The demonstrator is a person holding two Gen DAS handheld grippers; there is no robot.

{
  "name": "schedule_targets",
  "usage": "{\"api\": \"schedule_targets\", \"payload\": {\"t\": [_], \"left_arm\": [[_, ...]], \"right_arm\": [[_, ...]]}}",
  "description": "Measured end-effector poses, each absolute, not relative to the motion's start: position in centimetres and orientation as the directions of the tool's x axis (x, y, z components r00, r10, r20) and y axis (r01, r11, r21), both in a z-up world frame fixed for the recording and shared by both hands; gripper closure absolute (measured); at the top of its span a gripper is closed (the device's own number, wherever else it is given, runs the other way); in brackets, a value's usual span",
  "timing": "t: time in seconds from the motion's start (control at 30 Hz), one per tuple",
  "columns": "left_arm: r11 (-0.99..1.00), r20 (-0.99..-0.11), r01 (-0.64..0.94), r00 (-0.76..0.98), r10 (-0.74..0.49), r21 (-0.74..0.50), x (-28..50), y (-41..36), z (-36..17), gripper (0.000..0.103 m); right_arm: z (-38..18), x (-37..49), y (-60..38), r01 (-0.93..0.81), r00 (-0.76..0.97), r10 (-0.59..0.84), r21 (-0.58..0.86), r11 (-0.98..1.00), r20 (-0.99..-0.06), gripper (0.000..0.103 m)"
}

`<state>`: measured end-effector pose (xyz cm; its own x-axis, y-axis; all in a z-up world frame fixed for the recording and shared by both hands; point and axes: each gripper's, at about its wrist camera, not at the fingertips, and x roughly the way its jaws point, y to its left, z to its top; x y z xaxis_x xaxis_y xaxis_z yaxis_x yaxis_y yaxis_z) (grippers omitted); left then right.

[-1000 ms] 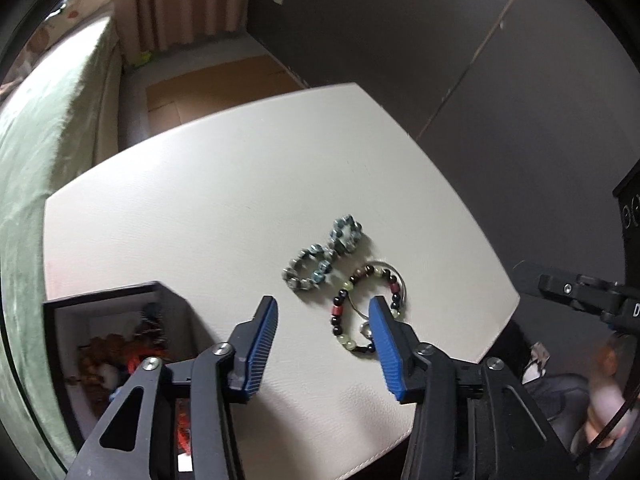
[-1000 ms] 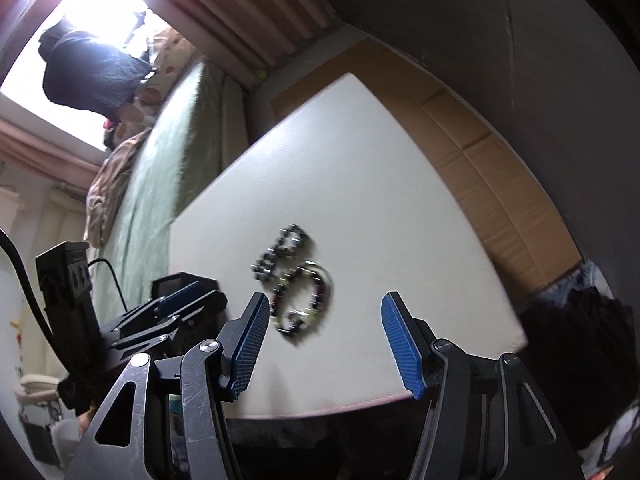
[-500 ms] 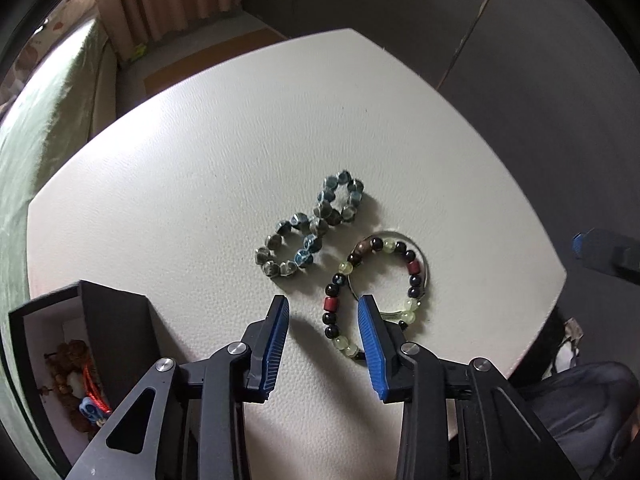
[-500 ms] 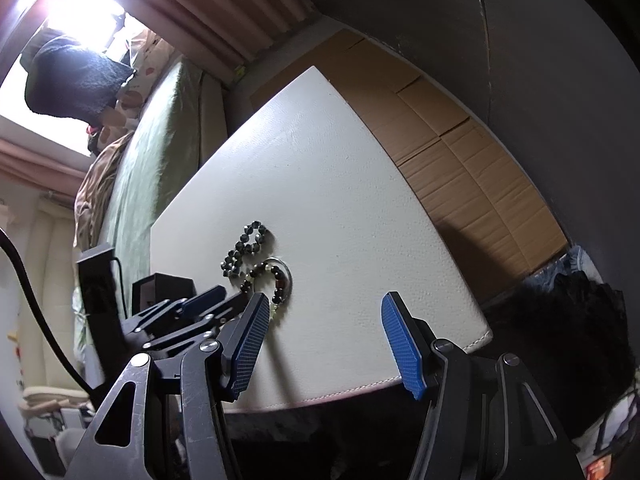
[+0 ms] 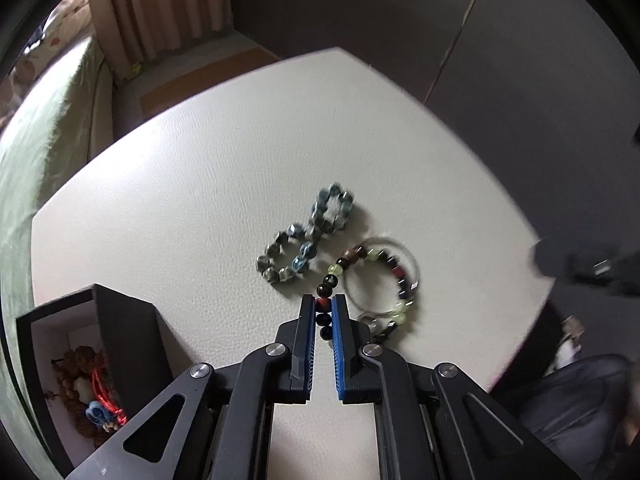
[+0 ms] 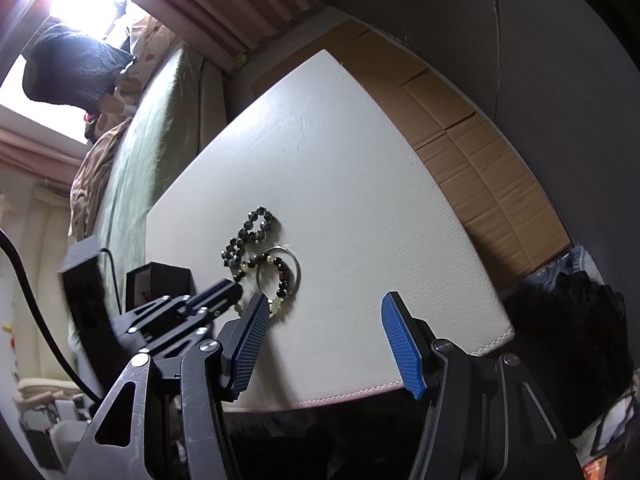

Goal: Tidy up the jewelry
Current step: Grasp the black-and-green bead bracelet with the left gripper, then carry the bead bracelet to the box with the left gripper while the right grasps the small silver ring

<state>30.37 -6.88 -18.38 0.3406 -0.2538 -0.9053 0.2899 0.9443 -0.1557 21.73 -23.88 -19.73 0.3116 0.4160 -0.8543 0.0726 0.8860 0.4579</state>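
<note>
Your left gripper (image 5: 323, 312) pinches the multicolored bead bracelet (image 5: 370, 286) on the table (image 5: 180, 200); lift it gently toward the jewelry box (image 5: 80, 344). Your right gripper (image 6: 326, 340) waits wide open, empty.

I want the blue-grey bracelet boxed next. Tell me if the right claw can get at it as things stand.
Probably yes. The right claw is open and holds nothing, and the blue-grey bracelet lies uncovered on the white table. The left claw, shut on the mixed-bead bracelet beside it, crowds the near side, so come in from the far side.
</note>
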Motion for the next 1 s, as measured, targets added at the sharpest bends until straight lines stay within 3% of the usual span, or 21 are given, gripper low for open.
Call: {"api": "schedule_targets", "payload": {"t": [0.2,0.43,0.57,1.0], "left_arm": [[0.917,-0.848,0.306,0.384,-0.366,-0.257,29.5,-5.5,-14.8,0.095],[0.917,-0.824,0.290,0.420,-0.381,-0.276,29.1,-4.0,-13.3,0.095],[0.925,-0.818,0.260,0.440,-0.370,-0.278,28.9,-2.2,-12.7,0.095],[0.934,-0.785,0.189,0.506,-0.358,-0.304,28.0,2.6,-10.7,0.095]], "right_arm": [[-20.1,21.8,-22.5,0.056,0.293,0.421,0.455,0.889,-0.858,0.044],[-20.3,22.3,-20.7,0.037,0.288,0.420,0.448,0.893,-0.861,0.045],[-20.8,22.5,-18.9,0.006,0.259,0.418,0.434,0.901,-0.871,0.059],[-23.6,23.3,-14.5,-0.016,0.161,0.416,0.419,0.908,-0.895,0.068]]}}
